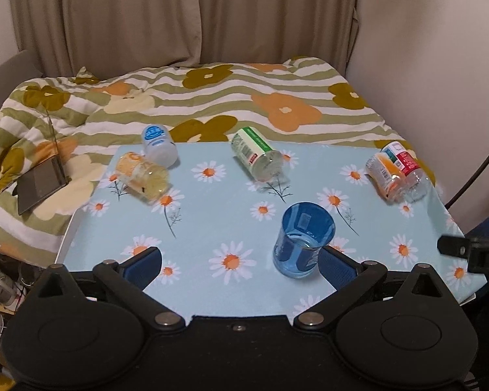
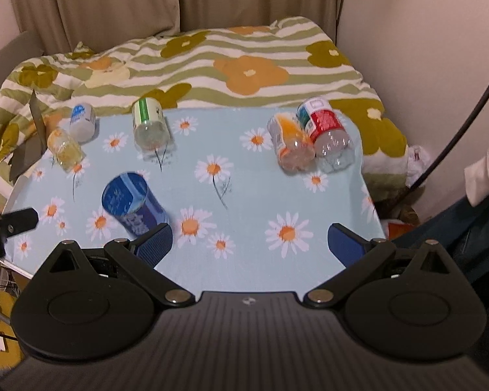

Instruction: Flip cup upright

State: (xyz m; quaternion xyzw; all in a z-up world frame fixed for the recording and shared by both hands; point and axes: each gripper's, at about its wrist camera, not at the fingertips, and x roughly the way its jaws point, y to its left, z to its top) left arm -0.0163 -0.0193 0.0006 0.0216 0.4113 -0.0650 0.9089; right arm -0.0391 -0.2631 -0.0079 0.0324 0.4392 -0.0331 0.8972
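A blue cup (image 1: 301, 239) stands upright on the daisy-print table (image 1: 212, 215), mouth up, close to the right finger of my left gripper (image 1: 241, 262), which is open and empty. In the right wrist view the blue cup (image 2: 132, 203) sits just beyond the left finger of my right gripper (image 2: 249, 244), also open and empty. Several cut bottle cups lie on their sides: yellow (image 1: 143, 176), white-blue (image 1: 158, 145), green (image 1: 257, 158), and an orange and red pair (image 1: 397, 172).
A flowered striped blanket (image 1: 212, 97) covers the bed behind the table. A dark tablet (image 1: 39, 185) lies on the bed at left. A black cable (image 1: 479, 169) and the other gripper's tip (image 1: 453, 244) are at right. Curtains hang behind.
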